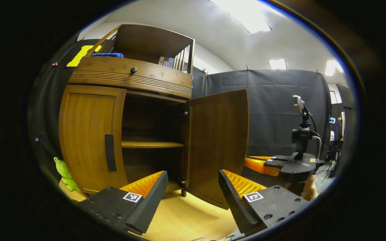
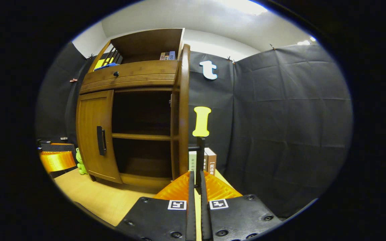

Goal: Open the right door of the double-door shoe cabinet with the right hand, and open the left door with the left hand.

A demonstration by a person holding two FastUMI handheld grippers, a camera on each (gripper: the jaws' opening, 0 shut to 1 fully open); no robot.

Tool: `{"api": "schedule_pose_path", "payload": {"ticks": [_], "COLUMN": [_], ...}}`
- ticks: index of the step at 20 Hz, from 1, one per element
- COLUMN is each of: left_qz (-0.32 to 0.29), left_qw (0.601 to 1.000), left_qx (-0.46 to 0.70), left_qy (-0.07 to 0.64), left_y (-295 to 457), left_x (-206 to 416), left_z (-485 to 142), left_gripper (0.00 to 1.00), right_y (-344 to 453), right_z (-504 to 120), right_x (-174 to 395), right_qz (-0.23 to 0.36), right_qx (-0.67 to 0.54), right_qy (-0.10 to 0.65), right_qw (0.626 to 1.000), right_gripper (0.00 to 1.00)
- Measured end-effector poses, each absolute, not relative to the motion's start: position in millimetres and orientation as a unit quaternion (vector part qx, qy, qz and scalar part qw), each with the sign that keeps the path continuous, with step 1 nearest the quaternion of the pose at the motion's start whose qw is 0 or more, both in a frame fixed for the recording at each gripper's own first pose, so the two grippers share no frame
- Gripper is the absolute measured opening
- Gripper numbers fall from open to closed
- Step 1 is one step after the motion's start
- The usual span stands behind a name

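Observation:
The wooden shoe cabinet (image 1: 129,75) stands ahead on a light wooden surface. Its left door (image 1: 89,134) is closed, with a black vertical handle (image 1: 110,152). The right door (image 1: 218,144) is swung wide open, baring the inner shelf (image 1: 151,144). My left gripper (image 1: 193,180) is open and empty, a short way in front of the cabinet's middle. In the right gripper view the open door (image 2: 183,110) shows edge-on, and my right gripper (image 2: 196,177) is shut on its black handle (image 2: 200,154). The right gripper (image 1: 263,164) also appears past the door's edge, held by a hand (image 1: 308,189).
A green frog toy (image 1: 65,174) sits by the cabinet's left foot. Books (image 2: 209,160) stand beside the cabinet's right side. The top shelf holds a blue cloth (image 1: 107,55) and books (image 1: 165,61). A drawer with a black knob (image 1: 133,70) sits above the doors.

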State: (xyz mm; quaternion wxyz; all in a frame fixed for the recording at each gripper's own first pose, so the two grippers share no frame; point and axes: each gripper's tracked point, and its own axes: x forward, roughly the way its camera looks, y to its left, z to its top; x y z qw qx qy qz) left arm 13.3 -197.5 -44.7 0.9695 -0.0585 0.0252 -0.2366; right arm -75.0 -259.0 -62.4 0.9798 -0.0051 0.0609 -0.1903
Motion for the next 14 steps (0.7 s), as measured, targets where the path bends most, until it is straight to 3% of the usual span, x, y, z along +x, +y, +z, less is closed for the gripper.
{"api": "schedule_pose_path", "payload": {"ticks": [2,3,5,7,11,14], "left_qz": [-0.232,-0.228,-0.213,-0.196,-0.14,-0.096], "left_qw": [0.971,0.972,0.975,0.979,0.989,0.994], "left_qx": [-0.058,-0.058,-0.054,-0.05,-0.043,-0.032], "left_qy": [0.026,0.026,0.025,0.021,-0.004,-0.029], "left_y": [-195.6,-194.0,-183.8,-172.8,-138.0,-111.3], "left_x": [16.8,19.2,24.9,30.0,51.2,77.1], "left_z": [-45.0,-45.2,-46.3,-47.6,-44.0,-42.2], "left_gripper": [0.94,0.94,0.95,0.95,0.95,0.95], "right_y": [-245.7,-245.9,-234.5,-222.0,-198.2,-187.4], "right_z": [-52.2,-46.0,-42.6,-37.8,-26.8,-18.9], "right_x": [-83.3,-81.7,-86.7,-89.6,-82.3,-85.2], "right_qz": [-0.181,-0.178,-0.168,-0.154,-0.128,-0.119], "right_qx": [0.005,0.002,-0.006,-0.014,-0.02,-0.022], "right_qy": [0.049,0.045,0.039,0.029,0.011,-0.012], "right_qw": [0.982,0.983,0.985,0.988,0.992,0.993], "right_gripper": [0.11,0.2,0.2,0.0,0.82,0.96]}}
